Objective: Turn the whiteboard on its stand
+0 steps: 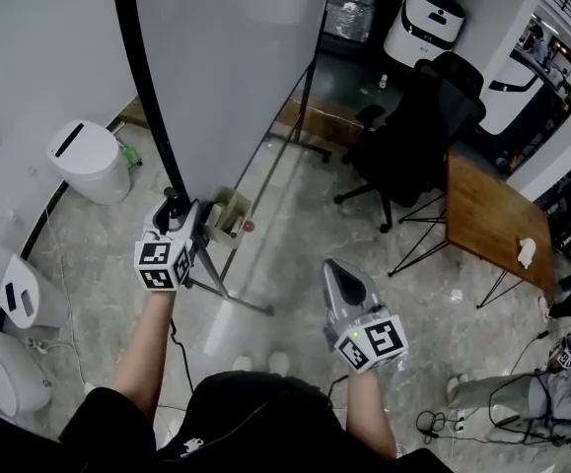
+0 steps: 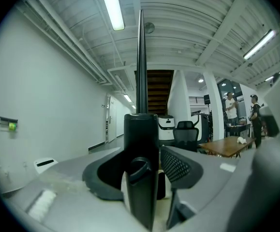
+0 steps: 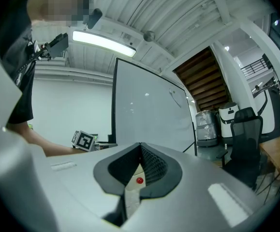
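**At whiteboard's side edge: left gripper round the frame, right gripper free**

Head view: whiteboard (image 1: 226, 67) is upright on its stand (image 1: 231, 297) on the tiled floor. Its black side frame (image 1: 142, 87) runs down to the left gripper (image 1: 177, 213). Right gripper (image 1: 332, 267) is well apart to the right, over bare floor, touching nothing. Only this view shows the surroundings:
- lidded white bin (image 1: 90, 161) on the left
- black office chair (image 1: 418, 131) behind the board
- wooden bench (image 1: 487, 220) with a crumpled white wad (image 1: 527, 252) on it
- small beige box (image 1: 228, 213) low by the stand, with a red dot (image 1: 249, 227) just beside it

Left gripper view: the board is seen edge-on, so no face is visible, just the frame as a thin black line rising to the ceiling lights. The frame's thick lower post sits dead centre between the jaws. The jaws are wide apart, one on either side of it. A sliver of gap shows at the right pad, so they are round the post but not clamped. Two people (image 2: 231, 108) stand far right, seen in no other view.

Right gripper view: jaws are closed to a point with nothing between them. The red dot peeks through the slit below. This view alone shows the board's white face, with the left gripper's marker cube (image 3: 84, 140) and a forearm at its edge.
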